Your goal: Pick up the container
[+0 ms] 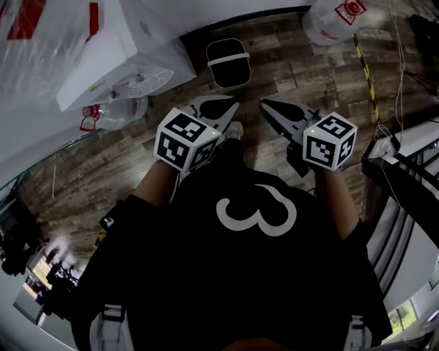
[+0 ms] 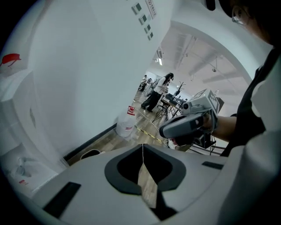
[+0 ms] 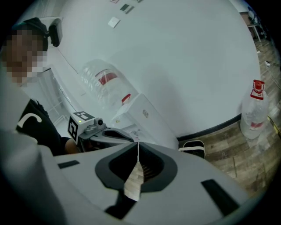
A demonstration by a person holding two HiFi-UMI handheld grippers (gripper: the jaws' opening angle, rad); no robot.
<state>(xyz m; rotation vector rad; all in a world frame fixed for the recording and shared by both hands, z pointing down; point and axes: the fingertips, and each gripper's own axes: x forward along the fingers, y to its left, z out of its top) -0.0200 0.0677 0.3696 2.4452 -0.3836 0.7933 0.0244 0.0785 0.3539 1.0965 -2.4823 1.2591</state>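
The container (image 1: 228, 63) is a small black bin with a white band, standing on the wood floor by the wall. It also shows as the container (image 3: 193, 148) low in the right gripper view and as the container (image 2: 90, 154) at the wall's foot in the left gripper view. Both grippers hover at waist height, well short of it. My left gripper (image 1: 219, 106) (image 2: 142, 145) is shut and holds nothing. My right gripper (image 1: 271, 107) (image 3: 138, 143) is also shut and holds nothing. The two point forward side by side, a hand's width apart.
A white box (image 1: 103, 55) leans at the left with a clear water bottle (image 1: 116, 113) beside it. A large water jug (image 1: 339, 17) stands at the far right by yellow-black floor tape (image 1: 367, 68). Metal racks (image 1: 411, 171) line the right side.
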